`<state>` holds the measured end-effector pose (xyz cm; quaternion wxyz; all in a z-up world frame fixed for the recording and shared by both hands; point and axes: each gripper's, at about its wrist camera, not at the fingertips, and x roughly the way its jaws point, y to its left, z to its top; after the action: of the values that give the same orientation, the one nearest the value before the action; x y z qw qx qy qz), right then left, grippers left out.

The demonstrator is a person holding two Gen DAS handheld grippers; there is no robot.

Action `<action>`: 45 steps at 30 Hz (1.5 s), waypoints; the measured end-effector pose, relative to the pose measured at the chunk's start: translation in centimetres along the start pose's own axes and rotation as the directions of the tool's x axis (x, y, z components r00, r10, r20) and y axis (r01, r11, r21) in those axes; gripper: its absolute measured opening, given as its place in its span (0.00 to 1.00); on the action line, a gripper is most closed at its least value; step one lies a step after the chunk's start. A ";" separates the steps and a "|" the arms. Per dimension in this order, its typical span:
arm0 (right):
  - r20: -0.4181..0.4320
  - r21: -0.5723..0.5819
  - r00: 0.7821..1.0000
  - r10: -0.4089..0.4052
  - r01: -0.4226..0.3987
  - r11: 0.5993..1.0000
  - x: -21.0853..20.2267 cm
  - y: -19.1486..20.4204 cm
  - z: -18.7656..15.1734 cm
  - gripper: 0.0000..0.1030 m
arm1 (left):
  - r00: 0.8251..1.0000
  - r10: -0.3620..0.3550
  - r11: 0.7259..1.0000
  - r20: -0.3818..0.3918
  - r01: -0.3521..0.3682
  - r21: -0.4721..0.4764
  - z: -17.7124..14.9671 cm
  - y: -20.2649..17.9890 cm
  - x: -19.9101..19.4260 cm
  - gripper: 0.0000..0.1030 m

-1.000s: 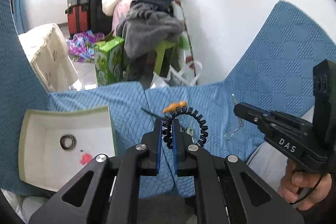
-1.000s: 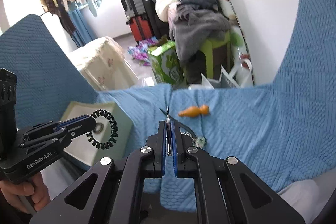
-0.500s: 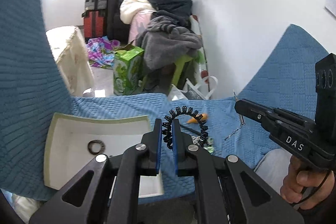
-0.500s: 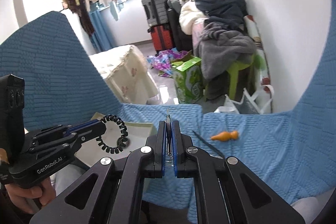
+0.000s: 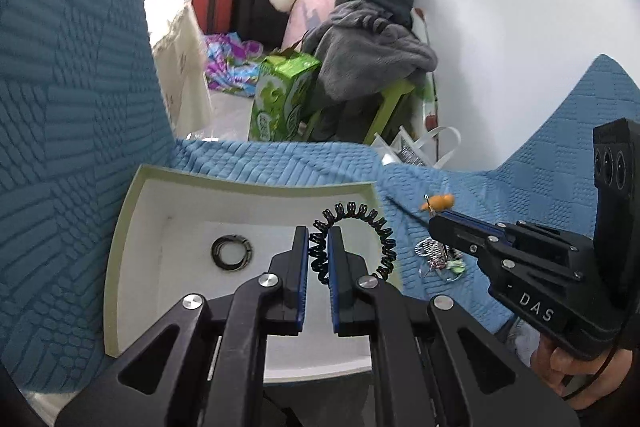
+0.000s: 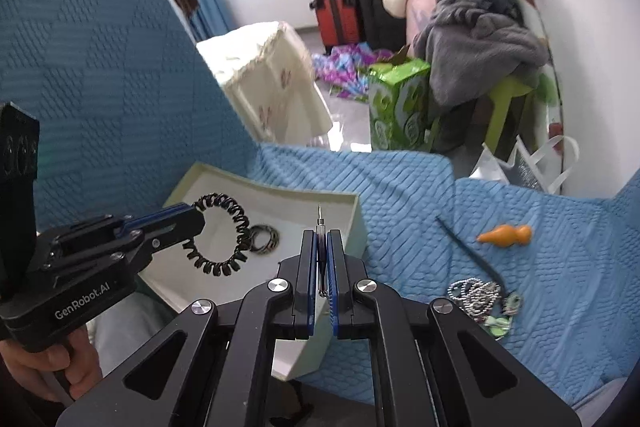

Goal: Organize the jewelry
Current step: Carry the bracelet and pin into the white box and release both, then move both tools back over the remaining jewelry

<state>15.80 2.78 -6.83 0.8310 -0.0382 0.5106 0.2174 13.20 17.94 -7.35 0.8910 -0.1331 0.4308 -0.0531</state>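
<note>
My left gripper (image 5: pixel 318 233) is shut on a black spiral coil band (image 5: pixel 352 207), which hangs over the right part of a white tray with a pale green rim (image 5: pixel 132 227). A dark ring (image 5: pixel 232 253) lies on the tray floor. My right gripper (image 6: pixel 320 237) is shut on a thin silver pin-like piece (image 6: pixel 319 221) that sticks out past its fingertips, just above the tray's right wall (image 6: pixel 356 223). In the right wrist view, the left gripper (image 6: pixel 198 221) holds the coil band (image 6: pixel 244 231) above the dark ring (image 6: pixel 264 237).
On the blue quilted cover (image 6: pixel 400 195) to the right of the tray lie an orange gourd-shaped piece (image 6: pixel 506 235), a thin black stick (image 6: pixel 468 251) and a heap of silver beads (image 6: pixel 476 293). Beyond the cover's far edge stand a green box (image 6: pixel 400 107), a clothes pile and suitcases.
Both grippers have moved left and down, from above the bare cover to above the tray. Each keeps hold of its piece. The tray looks larger and nearer.
</note>
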 end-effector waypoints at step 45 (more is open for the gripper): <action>0.196 -0.040 0.981 0.018 -0.010 0.999 -10.2 -3.5 2.0 0.28 | 0.978 -0.006 1.000 0.210 0.004 0.014 2.6 -7.1 -7.1 0.48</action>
<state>14.95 -3.14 2.32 0.8748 -0.0294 0.4222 0.2358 10.88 13.15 1.55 0.9323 -0.1332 0.3334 -0.0439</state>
